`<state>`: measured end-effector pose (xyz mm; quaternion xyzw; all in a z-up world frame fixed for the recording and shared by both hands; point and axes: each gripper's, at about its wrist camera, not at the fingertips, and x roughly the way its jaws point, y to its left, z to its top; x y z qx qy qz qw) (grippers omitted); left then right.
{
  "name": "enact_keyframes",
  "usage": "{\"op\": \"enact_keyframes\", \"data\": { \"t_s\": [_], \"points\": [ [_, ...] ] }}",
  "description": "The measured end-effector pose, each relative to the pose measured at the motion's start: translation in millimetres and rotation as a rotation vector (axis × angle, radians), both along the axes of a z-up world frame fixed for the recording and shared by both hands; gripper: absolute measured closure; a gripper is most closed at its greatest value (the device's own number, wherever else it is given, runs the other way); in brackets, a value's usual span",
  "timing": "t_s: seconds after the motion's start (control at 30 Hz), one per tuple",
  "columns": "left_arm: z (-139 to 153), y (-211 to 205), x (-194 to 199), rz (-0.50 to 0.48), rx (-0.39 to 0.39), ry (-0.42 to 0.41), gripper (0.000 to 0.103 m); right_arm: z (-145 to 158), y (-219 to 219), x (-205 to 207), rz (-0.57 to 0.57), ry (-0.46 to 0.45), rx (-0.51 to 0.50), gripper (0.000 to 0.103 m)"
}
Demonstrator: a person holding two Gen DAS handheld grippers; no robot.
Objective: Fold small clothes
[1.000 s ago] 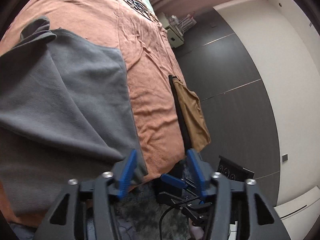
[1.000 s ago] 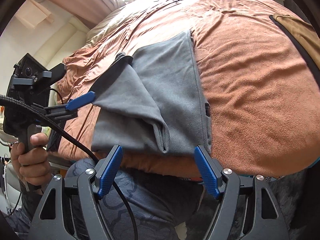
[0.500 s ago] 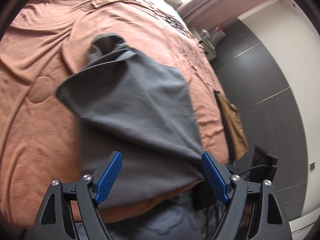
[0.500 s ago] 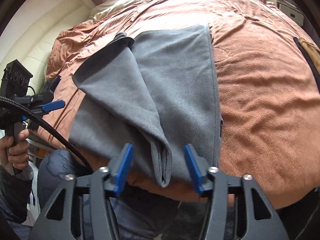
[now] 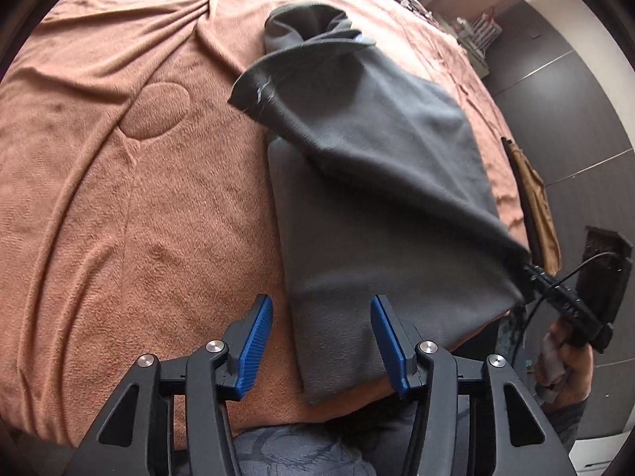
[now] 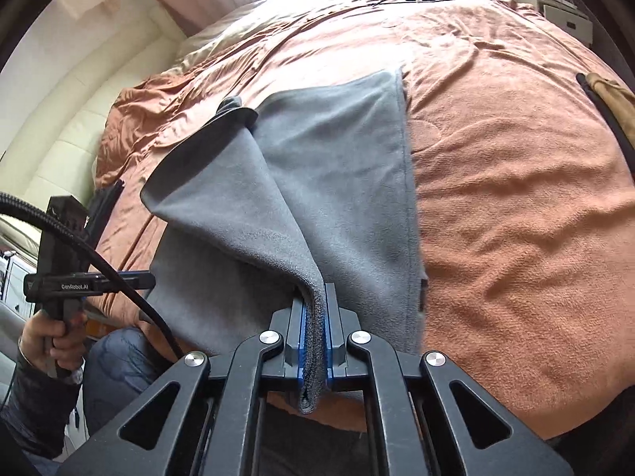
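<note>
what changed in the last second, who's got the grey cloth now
The right gripper went from open to shut on the folded corner of the grey cloth at the near bed edge. The left gripper stayed open and swung over the cloth's near-left corner. The cloth and the tan garment stayed put on the blanket.

Right gripper [image 6: 313, 337]: its blue pads are pinching a folded edge of the grey fleece garment [image 6: 337, 198].
Garment: it is lying ahead of the tongs on the rust-orange bedspread [image 6: 516, 218], one layer lifting toward them.
Left gripper [image 6: 79, 279]: it is hovering far left of the tongs.
</note>
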<state>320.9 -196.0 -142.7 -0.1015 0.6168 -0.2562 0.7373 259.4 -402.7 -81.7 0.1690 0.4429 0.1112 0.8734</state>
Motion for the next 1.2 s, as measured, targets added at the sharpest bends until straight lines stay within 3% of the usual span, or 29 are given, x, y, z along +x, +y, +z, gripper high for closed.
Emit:
{"op": "enact_keyframes", "data": {
  "t_s": [0.23, 0.4, 0.5, 0.57, 0.63, 0.7, 0.9, 1.2],
  "points": [
    [-4, -17, -4, -0.036, 0.042, -0.019, 0.049, -10, -23, -21, -0.047, -0.012, 0.054, 0.100],
    [-5, -25, -6, -0.045, 0.067, -0.035, 0.049, -32, -29, -18, -0.068, 0.029, 0.062, 0.096],
    [-11, -24, -4, -0.034, 0.066, -0.019, 0.050, -31, -19, -19, -0.058, 0.072, 0.009, 0.084],
    [-14, -23, -2, -0.019, 0.051, -0.002, 0.052, -19, -10, -20, -0.036, 0.054, -0.050, 0.053],
    [-16, -18, -1, 0.004, 0.029, 0.007, 0.054, -7, -2, -22, -0.027, 0.027, -0.102, 0.034],
    [-17, -9, -1, 0.024, 0.006, 0.013, 0.056, 4, 9, -24, -0.022, 0.002, -0.183, 0.034],
    [-16, 8, -3, 0.075, -0.073, 0.011, 0.063, 21, 48, -10, 0.054, 0.002, -0.292, 0.034],
    [-9, 43, -10, 0.191, -0.209, -0.031, 0.063, 41, 106, 23, 0.198, -0.044, -0.360, 0.034]
  ]
}}
